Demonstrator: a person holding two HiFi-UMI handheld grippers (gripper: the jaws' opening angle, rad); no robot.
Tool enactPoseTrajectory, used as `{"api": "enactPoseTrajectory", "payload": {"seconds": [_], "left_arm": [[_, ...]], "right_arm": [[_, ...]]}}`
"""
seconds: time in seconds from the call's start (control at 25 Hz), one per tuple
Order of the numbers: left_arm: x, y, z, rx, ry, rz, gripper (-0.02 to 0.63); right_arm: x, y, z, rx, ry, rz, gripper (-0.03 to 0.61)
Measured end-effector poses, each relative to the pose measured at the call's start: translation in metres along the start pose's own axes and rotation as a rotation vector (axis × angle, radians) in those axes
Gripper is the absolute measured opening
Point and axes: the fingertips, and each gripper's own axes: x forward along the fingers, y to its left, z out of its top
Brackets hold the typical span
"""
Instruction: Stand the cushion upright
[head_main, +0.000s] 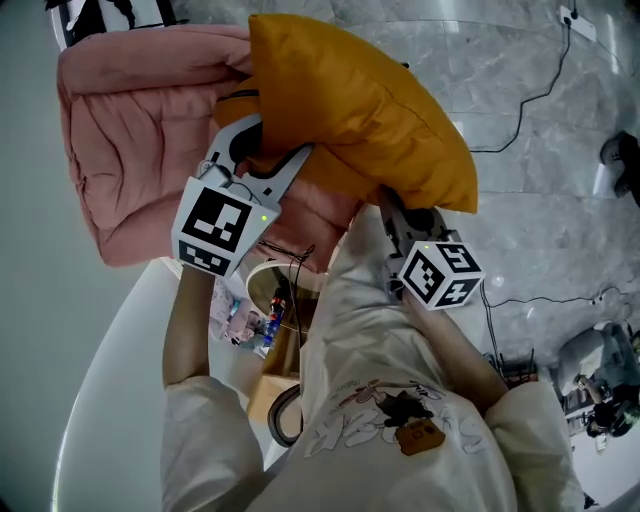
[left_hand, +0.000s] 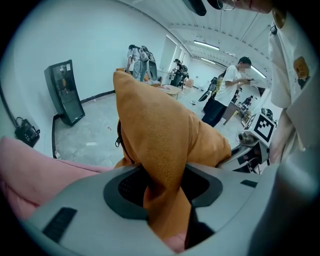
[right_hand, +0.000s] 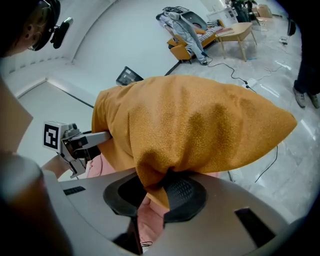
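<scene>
Cushion (head_main: 370, 110), orange, is held clear above the pink quilted pad (head_main: 130, 150), tilted, with its right corner jutting past the pad's right edge over the grey floor (head_main: 540, 200). Your left gripper (left_hand: 165, 195) is clamped on a bunched corner of the cushion, over the pad's middle, and a zip pull (left_hand: 118, 142) shows just beside that fold. Your right gripper (right_hand: 157, 192) pinches the cushion's lower edge, nearer the pad's right side. Each marker cube (head_main: 215, 228) carries black-and-white squares. Your shirt (head_main: 400, 420) has a cartoon print, and its lettering is too small to read.
</scene>
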Motion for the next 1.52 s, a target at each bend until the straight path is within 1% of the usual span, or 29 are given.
{"api": "enactPoseTrajectory", "payload": {"seconds": [0.16, 0.4, 0.48, 0.56, 0.72, 1.08, 1.28, 1.52], "left_arm": [[-0.015, -0.010, -0.005, -0.012, -0.001, 0.024, 0.193], [-0.039, -0.014, -0.009, -0.065, -0.026, 0.085, 0.193], [-0.050, -0.018, -0.012, -0.091, -0.044, 0.115, 0.193], [-0.064, -0.025, -0.020, -0.113, -0.059, 0.137, 0.193], [-0.084, -0.034, -0.031, -0.145, -0.077, 0.155, 0.193], [-0.112, -0.046, -0.038, -0.270, -0.157, 0.241, 0.193], [-0.136, -0.055, -0.048, -0.335, -0.198, 0.287, 0.193], [-0.157, -0.063, -0.059, -0.451, -0.268, 0.362, 0.193]], "right_arm": [[-0.008, 0.005, -0.008, -0.034, 0.036, 0.020, 0.094], [-0.015, 0.016, -0.003, -0.109, 0.067, 0.050, 0.092], [-0.019, 0.021, -0.003, -0.148, 0.078, 0.062, 0.092], [-0.025, 0.029, -0.009, -0.181, 0.084, 0.067, 0.092], [-0.035, 0.041, -0.016, -0.223, 0.088, 0.068, 0.092], [-0.057, 0.057, 0.000, -0.342, 0.086, 0.087, 0.092], [-0.067, 0.075, -0.001, -0.418, 0.084, 0.099, 0.093], [-0.072, 0.095, 0.010, -0.517, 0.096, 0.129, 0.092]]}}
